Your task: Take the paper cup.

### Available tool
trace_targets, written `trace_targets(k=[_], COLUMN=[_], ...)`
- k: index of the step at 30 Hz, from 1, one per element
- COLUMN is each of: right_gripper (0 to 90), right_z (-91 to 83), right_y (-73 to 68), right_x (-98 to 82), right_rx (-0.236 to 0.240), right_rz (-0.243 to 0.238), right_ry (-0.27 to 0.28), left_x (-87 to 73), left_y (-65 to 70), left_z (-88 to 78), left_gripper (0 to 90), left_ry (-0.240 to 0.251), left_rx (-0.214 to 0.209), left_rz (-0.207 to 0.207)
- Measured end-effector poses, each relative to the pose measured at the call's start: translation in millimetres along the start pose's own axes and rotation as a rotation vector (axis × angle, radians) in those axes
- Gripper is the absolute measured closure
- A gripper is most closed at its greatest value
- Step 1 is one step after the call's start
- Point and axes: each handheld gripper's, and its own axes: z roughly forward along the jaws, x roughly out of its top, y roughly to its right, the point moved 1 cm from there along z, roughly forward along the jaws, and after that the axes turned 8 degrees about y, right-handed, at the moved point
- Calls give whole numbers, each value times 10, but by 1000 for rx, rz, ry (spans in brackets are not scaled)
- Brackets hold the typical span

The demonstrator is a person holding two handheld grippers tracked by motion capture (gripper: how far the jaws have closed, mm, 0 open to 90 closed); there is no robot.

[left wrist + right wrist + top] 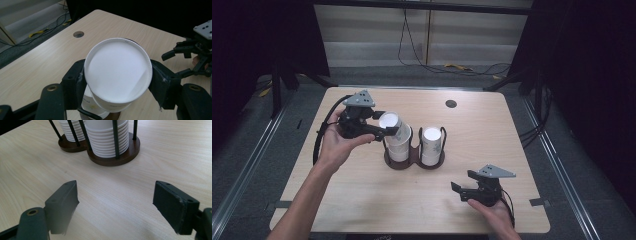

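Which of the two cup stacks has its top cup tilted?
The left cup stack: the left gripper grips its top cup, which leans. The right cup stack stands straight.

The left gripper [117, 82] holds a white cup [118, 72] between its two black jaws, which press on the cup's sides just under the rim. The cup is tilted, its empty inside facing the camera. Below it sits a stack [91, 106] of more cups. Behind is the wooden table [40, 67] with a round hole [78, 34]. At the right edge is the other gripper [175, 62], its jaws apart.
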Motion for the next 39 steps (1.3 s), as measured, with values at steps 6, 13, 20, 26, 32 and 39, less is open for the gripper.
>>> trace_targets(k=[6, 13, 20, 26, 32, 39], right_gripper=[200, 166, 137, 152, 150, 188], right_z=[3, -46, -13, -2, 82, 162], right_y=[2, -35, -193, -275, -373, -409], right_x=[3, 25, 105, 222, 289, 213], right_rx=[8, 49, 141, 207, 252, 276], right_rz=[12, 4, -40, -58, -74, -57], right_ry=[5, 20, 13, 3, 37, 38], left_x=[-72, -206, -351, -484, -631, -781], left_y=[132, 254, 331, 376, 416, 468], left_z=[-31, -16, 91, 193, 276, 353], left_gripper=[361, 358, 356, 356, 355, 357], left_ry=[-4, 17, 21, 10, 21, 14], left_rx=[-41, -66, -95, -137, -159, -203], left_rz=[17, 34, 34, 25, 10, -19])
